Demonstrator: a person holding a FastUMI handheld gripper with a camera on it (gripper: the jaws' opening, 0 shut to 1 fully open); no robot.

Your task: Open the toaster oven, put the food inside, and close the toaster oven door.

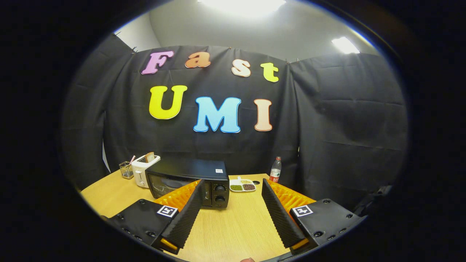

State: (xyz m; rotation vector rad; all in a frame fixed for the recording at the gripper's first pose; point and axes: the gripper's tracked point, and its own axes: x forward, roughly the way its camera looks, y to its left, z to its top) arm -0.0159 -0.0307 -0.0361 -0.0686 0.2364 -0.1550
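The gripper [233,189] has two ribbed wedge fingers [187,214] on screwed blocks, each block bearing a square black-and-white marker [167,211], lower frame.

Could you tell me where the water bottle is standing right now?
The water bottle stands upright at the table's far edge by the black cloth wall, just beyond the white sectioned dish, well ahead of the open gripper.
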